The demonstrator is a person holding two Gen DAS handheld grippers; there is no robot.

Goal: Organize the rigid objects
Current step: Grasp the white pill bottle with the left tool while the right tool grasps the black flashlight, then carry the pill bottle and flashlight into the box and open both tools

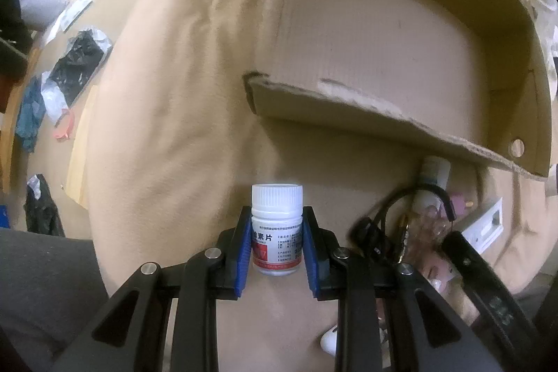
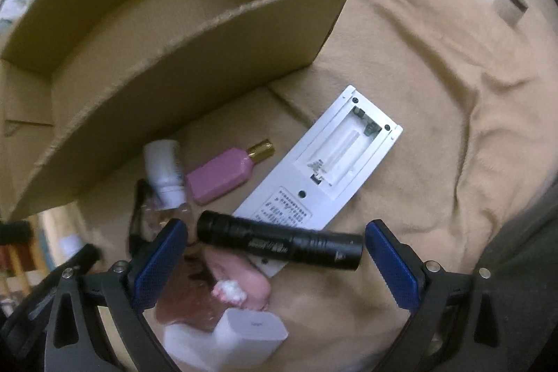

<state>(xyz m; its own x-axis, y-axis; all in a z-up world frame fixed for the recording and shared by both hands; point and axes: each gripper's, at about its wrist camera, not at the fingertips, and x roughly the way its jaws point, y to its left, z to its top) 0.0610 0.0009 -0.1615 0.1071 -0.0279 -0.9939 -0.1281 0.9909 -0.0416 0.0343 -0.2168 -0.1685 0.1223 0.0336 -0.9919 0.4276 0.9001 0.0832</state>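
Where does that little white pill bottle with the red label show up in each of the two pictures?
Left wrist view: pill bottle, bottom centre, clamped between blue pads.
Right wrist view: not in it.
Shared landmark: the cardboard box, upper right in the left view, upper left in the right.

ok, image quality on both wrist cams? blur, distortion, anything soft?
Left wrist: strong fisheye bending the cardboard box edges; pill bottle label sharp, clutter at lower right smeared. Right wrist: same barrel warp, flashlight fairly crisp, pink and white items at the bottom soft; dark vignette in the corners of both.
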